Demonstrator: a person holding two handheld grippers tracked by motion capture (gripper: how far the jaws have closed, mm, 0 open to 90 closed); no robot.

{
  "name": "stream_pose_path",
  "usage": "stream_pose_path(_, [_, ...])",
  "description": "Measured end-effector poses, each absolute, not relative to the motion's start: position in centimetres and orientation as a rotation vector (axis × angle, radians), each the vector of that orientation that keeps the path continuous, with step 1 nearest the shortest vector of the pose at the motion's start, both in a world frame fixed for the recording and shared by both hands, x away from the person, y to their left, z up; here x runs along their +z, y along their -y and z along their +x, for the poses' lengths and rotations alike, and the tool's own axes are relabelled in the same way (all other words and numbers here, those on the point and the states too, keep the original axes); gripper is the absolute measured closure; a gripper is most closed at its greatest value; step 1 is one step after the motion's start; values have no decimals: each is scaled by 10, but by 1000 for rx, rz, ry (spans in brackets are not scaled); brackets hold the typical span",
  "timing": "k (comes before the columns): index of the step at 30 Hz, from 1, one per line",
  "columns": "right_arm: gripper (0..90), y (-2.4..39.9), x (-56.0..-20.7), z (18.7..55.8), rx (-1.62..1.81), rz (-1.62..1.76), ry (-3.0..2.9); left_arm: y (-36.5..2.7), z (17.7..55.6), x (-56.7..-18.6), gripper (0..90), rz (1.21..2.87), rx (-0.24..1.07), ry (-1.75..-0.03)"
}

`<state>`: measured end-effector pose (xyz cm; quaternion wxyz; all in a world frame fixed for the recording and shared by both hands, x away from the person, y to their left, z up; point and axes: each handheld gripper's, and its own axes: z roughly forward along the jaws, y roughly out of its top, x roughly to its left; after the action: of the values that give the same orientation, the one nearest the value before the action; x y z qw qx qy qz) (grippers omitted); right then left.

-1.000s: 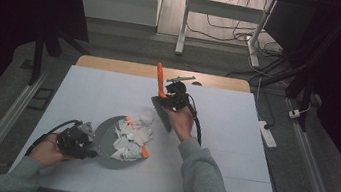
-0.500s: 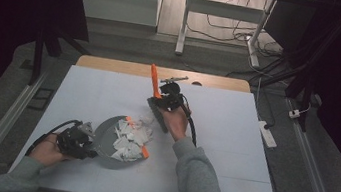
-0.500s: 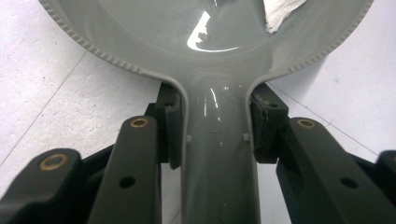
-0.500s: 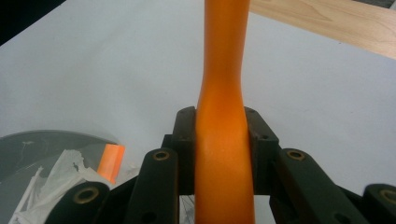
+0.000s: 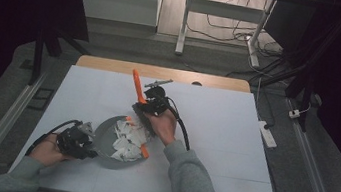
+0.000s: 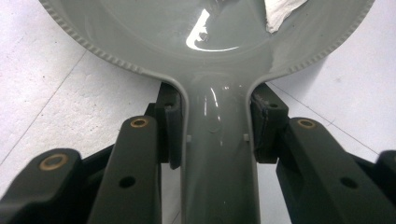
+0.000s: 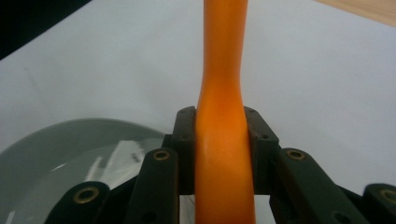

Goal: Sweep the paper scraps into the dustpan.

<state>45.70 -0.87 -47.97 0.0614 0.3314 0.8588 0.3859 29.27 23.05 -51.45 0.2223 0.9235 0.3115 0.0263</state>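
Left hand-held gripper (image 6: 217, 140), lower left of the high view, is clamped on the handle of the grey pan (image 5: 107, 135) (pads pressed to both sides). The pan rests on the white surface (image 5: 233, 135), holding white paper scraps (image 5: 127, 138). Right hand-held gripper (image 7: 219, 140), frame centre, grips 1 orange utensil (image 7: 223, 93), its handle rising above the pan's far rim.

Overhead forward-down; two close views sharing pan (image 6: 140, 28)

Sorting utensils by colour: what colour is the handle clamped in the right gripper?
Orange. The handle shows best in the right gripper view, pinched between the right gripper's black jaws.
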Motion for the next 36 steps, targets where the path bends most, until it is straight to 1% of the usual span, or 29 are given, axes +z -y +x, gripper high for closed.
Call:
stream_pose_path(13, [698,-4,-481,430,1283,977,-2676,-230,293,-515,618,2554,74,-869])
stream_pose_path(20, [698,6,-466,423,1383,978,-2641,-230,293,-515,617,2552,77,-870])
stream_pose_path(25, [698,22,-454,427,1384,999,-2564,-229,293,-514,617,2553,78,-870])
stream_pose_path(29, [698,34,-448,438,1341,997,-2482,-229,293,-515,617,2558,75,-867])
stream_pose_path(36, [697,38,-462,465,1186,1043,-2453,-229,293,-515,618,2556,70,-865])
